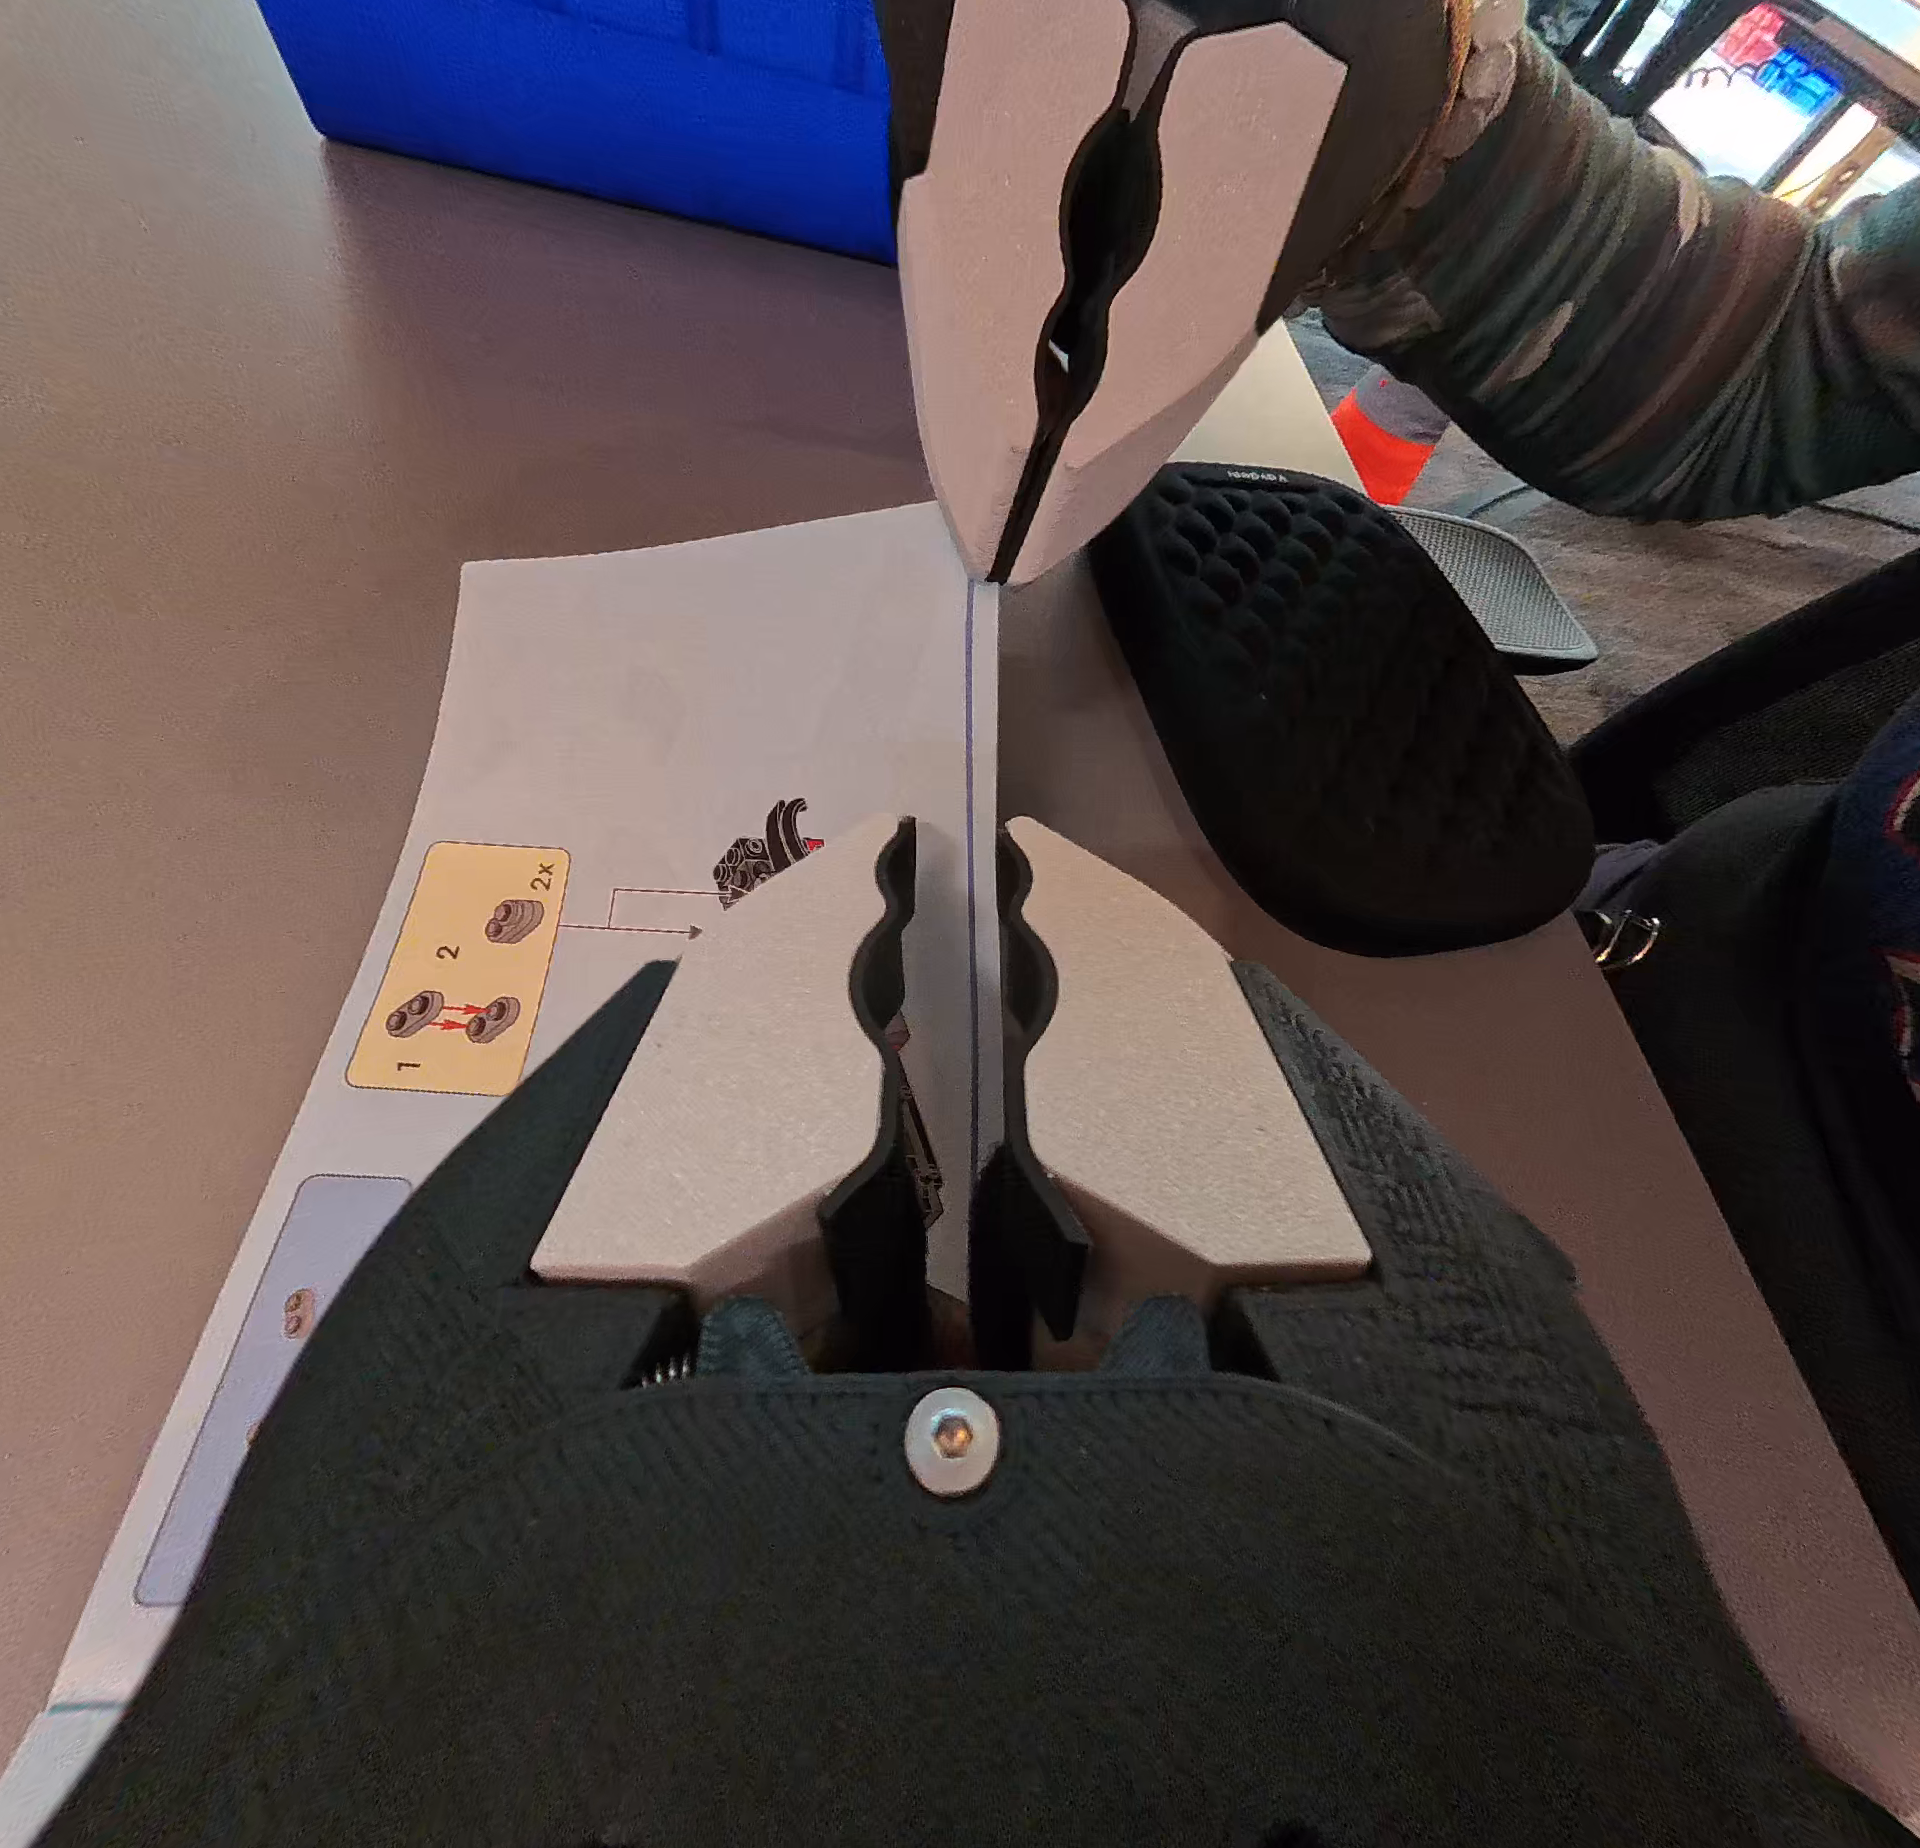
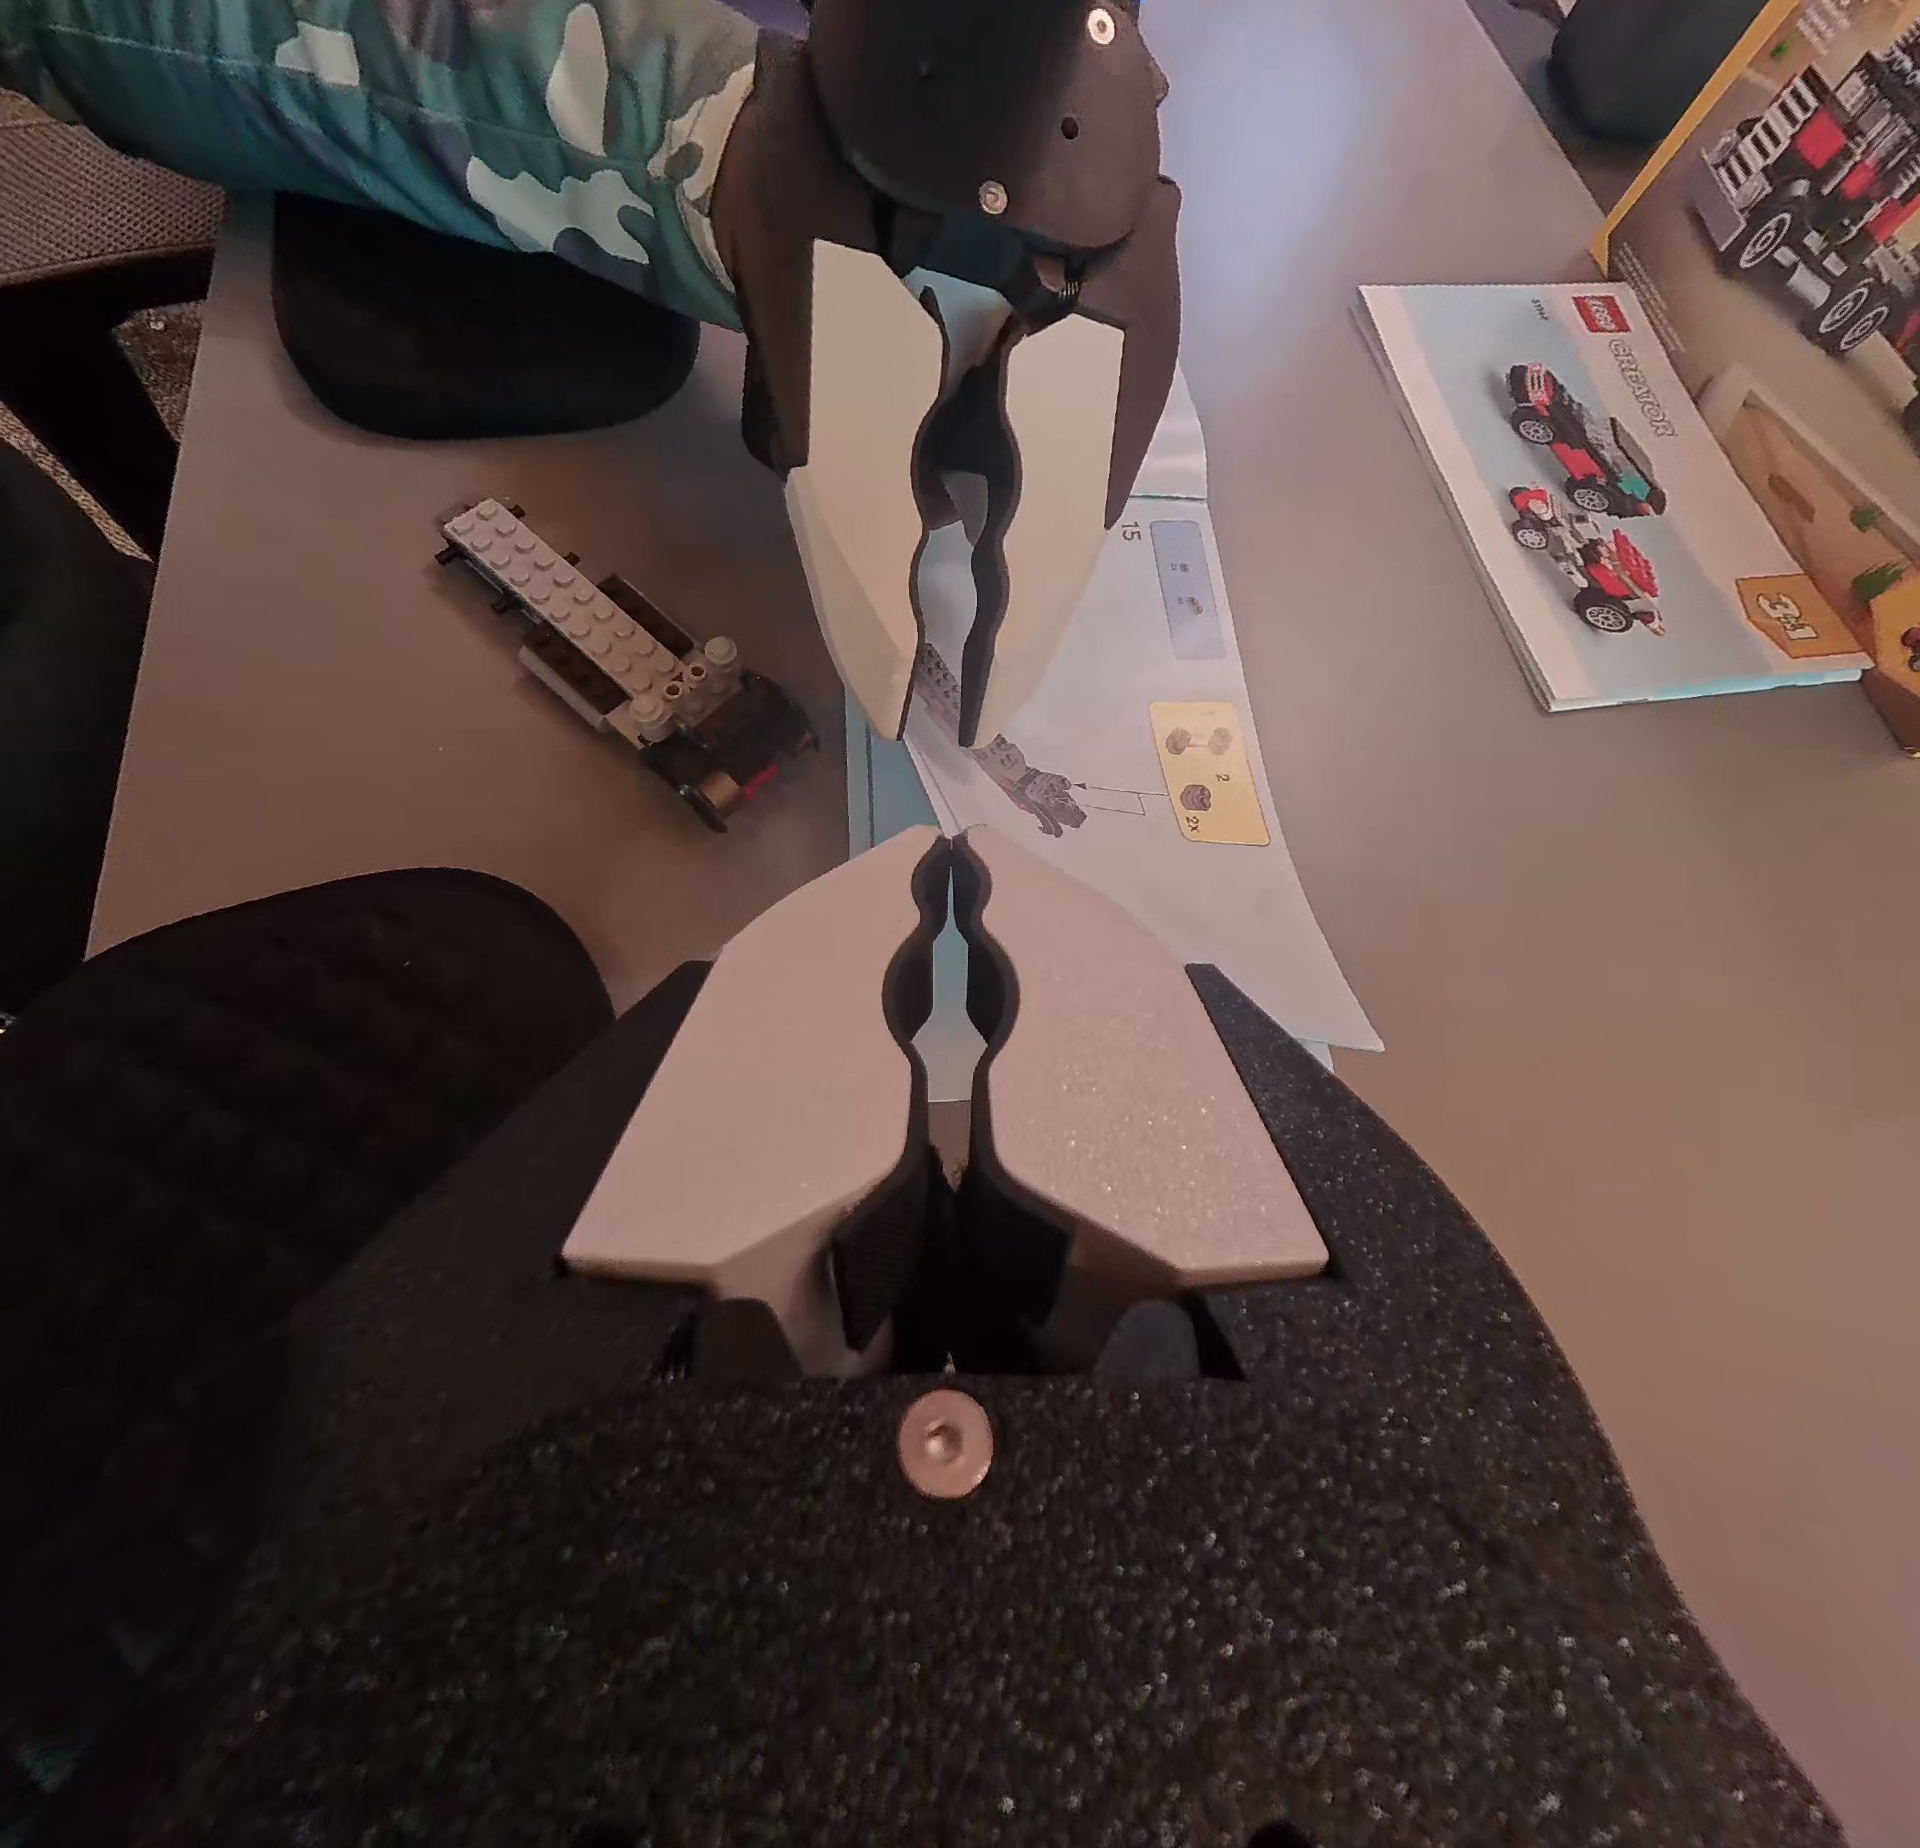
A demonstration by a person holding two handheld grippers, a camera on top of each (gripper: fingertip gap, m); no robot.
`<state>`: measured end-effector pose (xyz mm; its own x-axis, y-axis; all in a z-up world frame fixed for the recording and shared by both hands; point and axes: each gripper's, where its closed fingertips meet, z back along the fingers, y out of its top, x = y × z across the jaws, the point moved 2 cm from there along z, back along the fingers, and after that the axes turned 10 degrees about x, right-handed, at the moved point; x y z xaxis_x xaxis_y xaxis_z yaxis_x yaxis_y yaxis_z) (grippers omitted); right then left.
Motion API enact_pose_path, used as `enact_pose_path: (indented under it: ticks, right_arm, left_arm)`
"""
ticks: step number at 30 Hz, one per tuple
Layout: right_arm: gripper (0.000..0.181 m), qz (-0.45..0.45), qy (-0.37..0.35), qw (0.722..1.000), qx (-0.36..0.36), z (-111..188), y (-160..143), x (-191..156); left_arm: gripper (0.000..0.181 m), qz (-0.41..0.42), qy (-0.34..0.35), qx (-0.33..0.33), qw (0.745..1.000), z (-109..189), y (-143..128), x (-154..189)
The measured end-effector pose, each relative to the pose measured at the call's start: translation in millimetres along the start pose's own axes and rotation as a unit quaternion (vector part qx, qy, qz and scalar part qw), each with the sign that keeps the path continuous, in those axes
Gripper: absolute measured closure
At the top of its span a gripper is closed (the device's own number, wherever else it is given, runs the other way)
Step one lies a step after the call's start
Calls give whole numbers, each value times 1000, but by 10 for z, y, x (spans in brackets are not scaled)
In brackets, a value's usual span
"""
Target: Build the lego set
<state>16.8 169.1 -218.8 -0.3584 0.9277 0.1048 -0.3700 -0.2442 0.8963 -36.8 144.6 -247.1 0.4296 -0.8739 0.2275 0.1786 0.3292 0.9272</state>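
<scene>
An open instruction booklet [image 1: 675, 718] lies on the grey table [image 1: 260, 551]. One page [image 1: 984, 718] stands lifted, edge-on. My right gripper [image 1: 992, 572] is shut on that page's far edge; in the right wrist view [image 2: 951, 842] its tips pinch the page corner. My left gripper [image 1: 958, 827] is open, and the lifted page passes between its jaws without being clamped. It also shows in the right wrist view [image 2: 935, 738], pointing down over the booklet [image 2: 1143, 863]. A partly built grey and black lego vehicle [image 2: 623, 645] lies to the left of the booklet.
A second booklet [image 2: 1600, 489] and the set's box [image 2: 1818, 136] sit at the right. A blue bin [image 1: 582, 42] stands at the back. Black mesh pads [image 1: 1340, 707] [image 2: 260, 1071] lie by the table edge. A person's camouflage sleeve [image 2: 364, 63] reaches in. My hands' fingertips stand some 4 centimetres from each other.
</scene>
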Motion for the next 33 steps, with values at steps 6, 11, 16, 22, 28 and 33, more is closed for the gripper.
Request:
enact_pose_path:
  ticks: [6,11,16,22,28,33]
  right_arm:
    - [181,0,2,1000,1,-9,-18,-19]
    - [181,0,3,1000,2,-7,-25,-28]
    - [181,0,2,1000,2,4,-35,-31]
    - [181,3,4,1000,2,7,-41,-41]
    - [181,5,7,1000,4,1,-39,-50]
    - [181,7,9,1000,4,-1,-43,-60]
  left_arm:
    - [167,22,-11,-4,1000,-14,-31,5]
    - [167,36,-19,-3,999,-17,-40,11]
    - [168,37,-22,1,999,-17,-28,18]
    - [171,48,-30,6,998,-10,-18,27]
    - [171,66,-39,9,997,-4,-23,30]
    - [170,80,-47,9,996,-3,-33,39]
